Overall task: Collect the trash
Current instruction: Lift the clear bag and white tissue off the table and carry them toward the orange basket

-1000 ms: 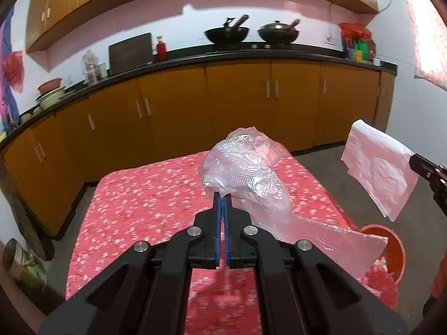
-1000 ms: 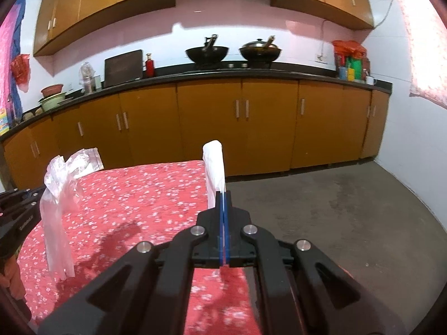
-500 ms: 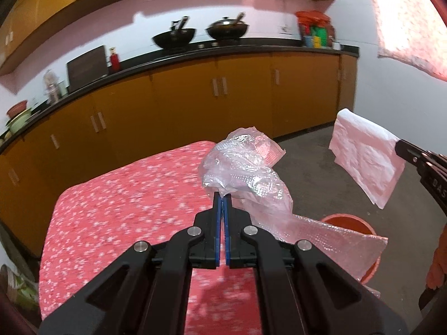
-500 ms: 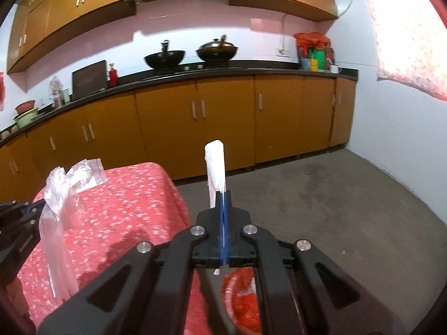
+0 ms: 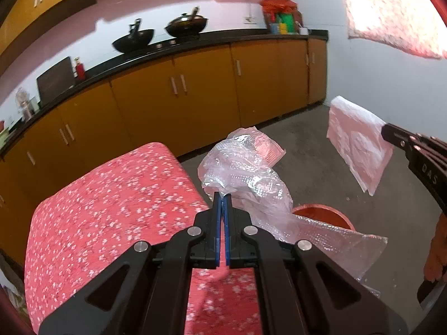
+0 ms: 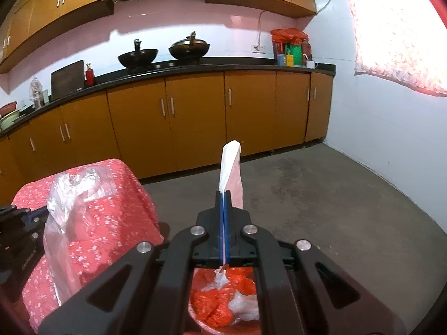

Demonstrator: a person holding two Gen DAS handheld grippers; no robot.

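Clamped on a crumpled clear plastic bag [image 5: 245, 173], the left gripper [image 5: 222, 195] has its blue pads pressed together; the bag bunches at 12 o'clock from the tips and trails toward 4 o'clock over the orange bin [image 5: 321, 215] on the floor. At 9 o'clock lies the table in its red flowered cloth [image 5: 111, 209]. Further right, the right gripper [image 6: 223, 195] is pinched tight on a folded white paper [image 6: 230, 164], which stands up at 12 o'clock. Directly below it, at 6 o'clock, the bin holds orange and white scraps [image 6: 220, 304].
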